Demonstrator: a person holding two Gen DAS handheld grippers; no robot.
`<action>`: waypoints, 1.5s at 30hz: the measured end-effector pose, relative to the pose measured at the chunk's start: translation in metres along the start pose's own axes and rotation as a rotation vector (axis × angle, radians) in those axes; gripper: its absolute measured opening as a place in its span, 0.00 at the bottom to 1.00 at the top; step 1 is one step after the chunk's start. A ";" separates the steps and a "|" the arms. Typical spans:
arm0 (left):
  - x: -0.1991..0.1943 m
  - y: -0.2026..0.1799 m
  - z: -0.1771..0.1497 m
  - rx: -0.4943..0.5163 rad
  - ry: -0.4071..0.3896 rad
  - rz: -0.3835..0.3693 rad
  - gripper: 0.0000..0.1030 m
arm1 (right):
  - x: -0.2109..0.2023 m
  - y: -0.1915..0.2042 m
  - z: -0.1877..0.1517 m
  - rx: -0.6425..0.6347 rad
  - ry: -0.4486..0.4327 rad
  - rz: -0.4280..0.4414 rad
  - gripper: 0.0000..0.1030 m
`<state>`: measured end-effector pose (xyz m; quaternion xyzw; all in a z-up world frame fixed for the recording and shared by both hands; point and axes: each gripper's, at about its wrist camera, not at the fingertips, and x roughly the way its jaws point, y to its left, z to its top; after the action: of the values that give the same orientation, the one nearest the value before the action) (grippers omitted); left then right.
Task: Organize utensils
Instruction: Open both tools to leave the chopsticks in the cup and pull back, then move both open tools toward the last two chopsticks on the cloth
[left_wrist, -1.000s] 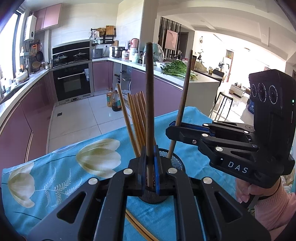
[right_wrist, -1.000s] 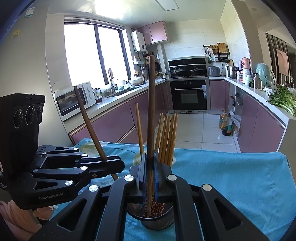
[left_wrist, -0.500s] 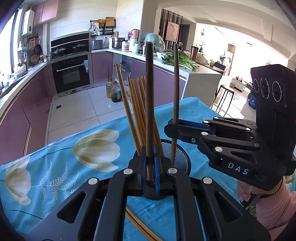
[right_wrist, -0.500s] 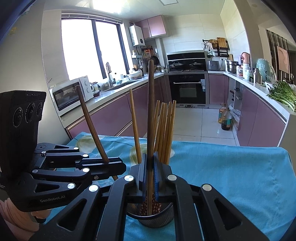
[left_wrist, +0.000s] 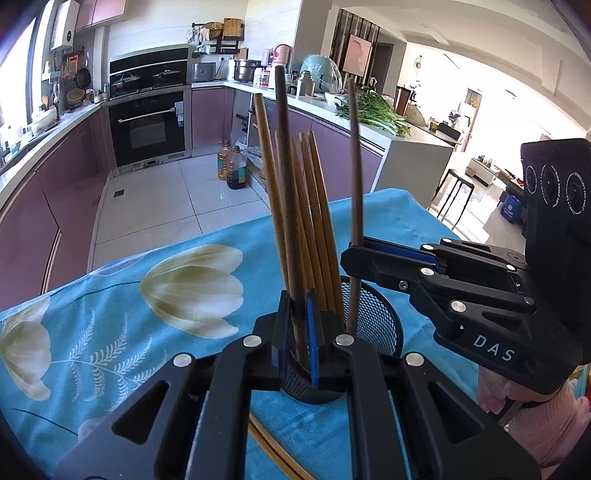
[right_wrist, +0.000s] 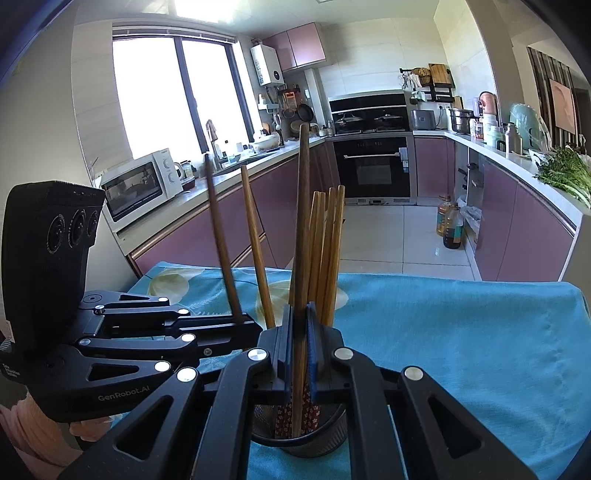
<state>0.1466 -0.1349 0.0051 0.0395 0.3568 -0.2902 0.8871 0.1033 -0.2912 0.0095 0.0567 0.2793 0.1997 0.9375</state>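
Both dark chopsticks are being brought lower and nearer to upright than a second ago, their tips now sinking into the mesh holder (left_wrist: 373, 325). One dark chopstick (left_wrist: 284, 192) is being pinched between the pressed-together fingers of the left gripper (left_wrist: 301, 332), and a second dark chopstick (right_wrist: 301, 258) is being pinched likewise by the right gripper (right_wrist: 300, 354), which is being held to the right of the holder in the left wrist view. A bundle of lighter chopsticks (left_wrist: 314, 229) is already being carried upright in the holder, which is standing on the blue flowered cloth (left_wrist: 110, 295) covering the worktop. A loose pair of light chopsticks (left_wrist: 273, 454) is lying on the cloth at the near edge. The step in hand is judged to be the dropping of the two dark sticks into the holder; next, both grippers would need to be opened once the tips are well inside, then withdrawn upward without the bundle being knocked.
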 end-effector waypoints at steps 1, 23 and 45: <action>0.001 0.001 -0.001 -0.001 0.003 0.001 0.08 | 0.000 0.000 -0.001 0.002 0.001 0.000 0.07; -0.047 0.010 -0.048 -0.025 -0.151 0.147 0.50 | -0.027 0.020 -0.026 -0.030 -0.016 0.078 0.31; -0.057 0.044 -0.148 -0.122 -0.065 0.299 0.89 | 0.013 0.068 -0.114 -0.095 0.269 0.131 0.45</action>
<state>0.0476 -0.0301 -0.0735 0.0289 0.3352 -0.1339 0.9321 0.0277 -0.2244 -0.0778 0.0029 0.3884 0.2792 0.8782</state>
